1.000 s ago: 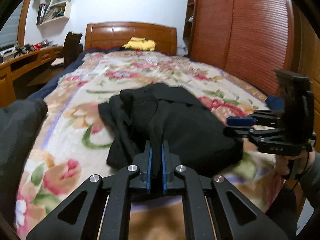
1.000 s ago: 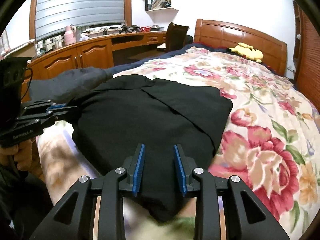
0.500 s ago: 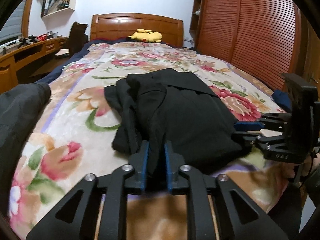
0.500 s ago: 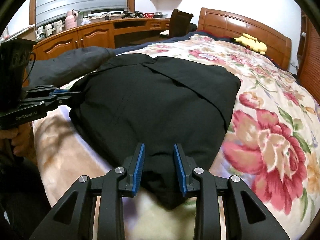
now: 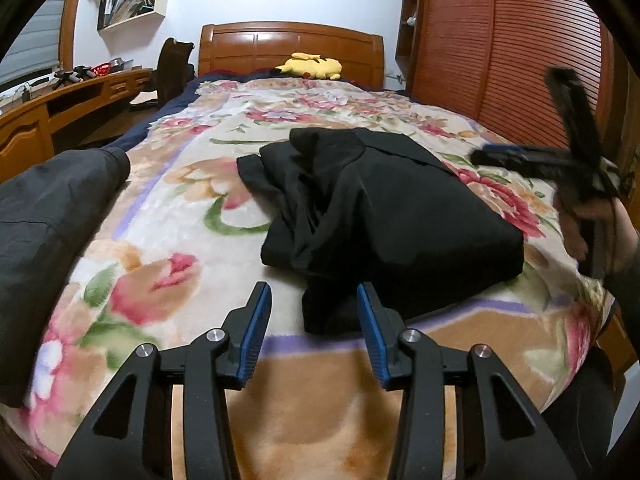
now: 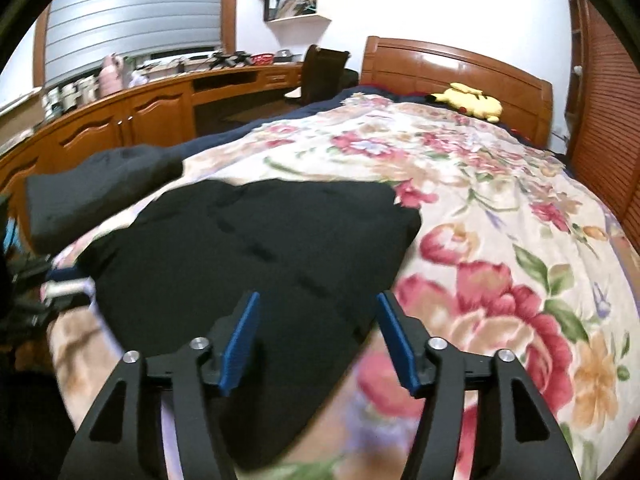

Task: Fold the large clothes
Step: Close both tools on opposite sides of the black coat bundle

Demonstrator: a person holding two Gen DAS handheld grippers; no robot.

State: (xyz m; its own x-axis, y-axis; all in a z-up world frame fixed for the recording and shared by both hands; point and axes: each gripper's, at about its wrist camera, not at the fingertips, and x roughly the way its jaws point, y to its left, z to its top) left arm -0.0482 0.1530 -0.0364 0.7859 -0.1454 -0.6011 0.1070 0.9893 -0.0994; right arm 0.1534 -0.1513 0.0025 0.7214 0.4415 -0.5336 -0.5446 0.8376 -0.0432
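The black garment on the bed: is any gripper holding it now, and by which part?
Nothing is held. Both the left gripper and right gripper are opening, their fingers clear of the black garment, which lies folded on the bed.

Garment (image 5: 384, 216) on blanket (image 5: 168, 240) near foot of bed, centre of left wrist view. Second garment (image 5: 52, 216) at 9 o'clock, draped over bed edge. Plush toy (image 5: 312, 66) at 12 o'clock, against headboard (image 5: 280, 46). Desk (image 5: 48, 108) at 10 o'clock, chair (image 5: 172, 68) before it. Wardrobe (image 5: 500, 40) at 2 o'clock. Shelf (image 5: 132, 0) on wall at 11 o'clock. Right gripper (image 5: 520, 158) at 3 o'clock, beside garment.
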